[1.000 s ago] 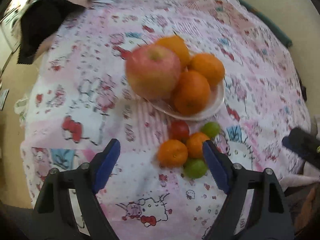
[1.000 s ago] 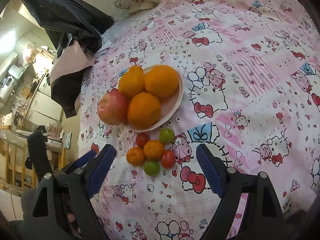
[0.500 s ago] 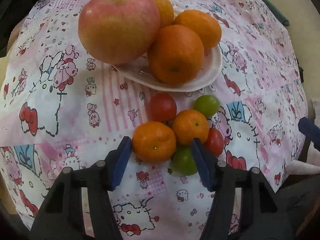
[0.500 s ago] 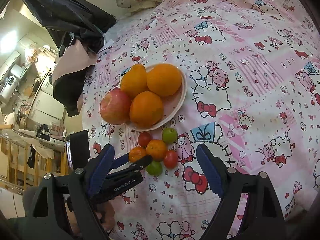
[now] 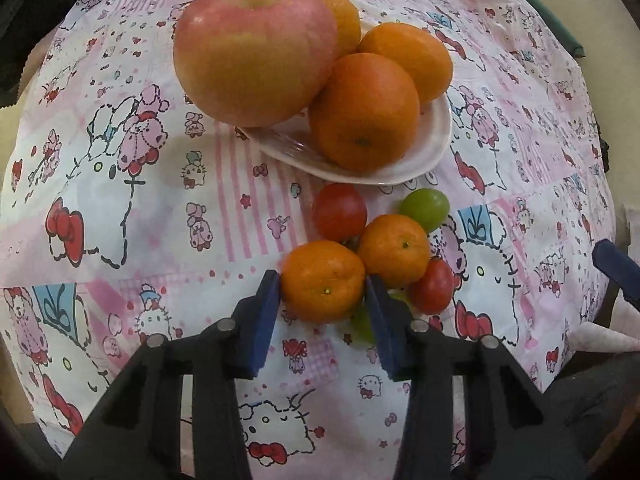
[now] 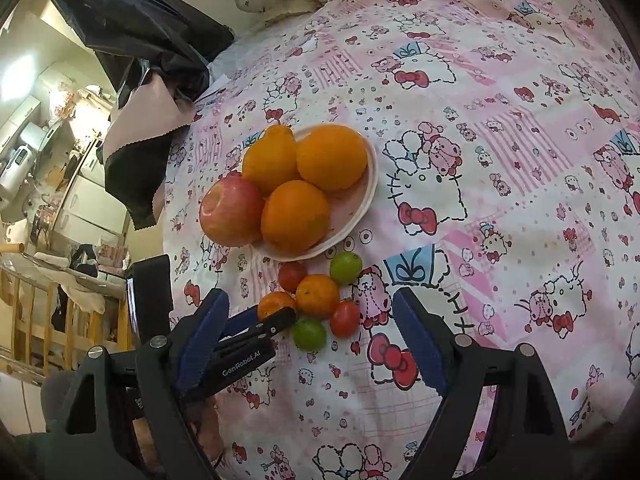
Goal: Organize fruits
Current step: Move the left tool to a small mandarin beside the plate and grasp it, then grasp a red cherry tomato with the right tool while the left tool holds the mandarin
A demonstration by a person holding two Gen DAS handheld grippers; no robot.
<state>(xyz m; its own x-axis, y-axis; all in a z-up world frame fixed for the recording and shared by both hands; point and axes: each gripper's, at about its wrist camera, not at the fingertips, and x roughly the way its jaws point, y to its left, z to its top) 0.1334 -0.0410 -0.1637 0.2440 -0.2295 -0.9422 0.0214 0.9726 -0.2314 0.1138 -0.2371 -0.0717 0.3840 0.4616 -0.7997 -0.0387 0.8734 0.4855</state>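
Black left tool point(image 5: 322, 285), "GenRobot.AI": just closed onto small mandarin point(image 5: 322, 280) | right tool point(image 6: 310, 330): wide, empty

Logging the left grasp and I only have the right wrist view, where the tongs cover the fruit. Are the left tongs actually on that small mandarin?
Observer: Yes. In the left wrist view the left tongs have just been closing, and both blue pads press the sides of the mandarin.
Operator: Anything else caught in there?
Observer: No. Only the mandarin is between them. The green fruit is partly hidden behind one pad, beside the grip.
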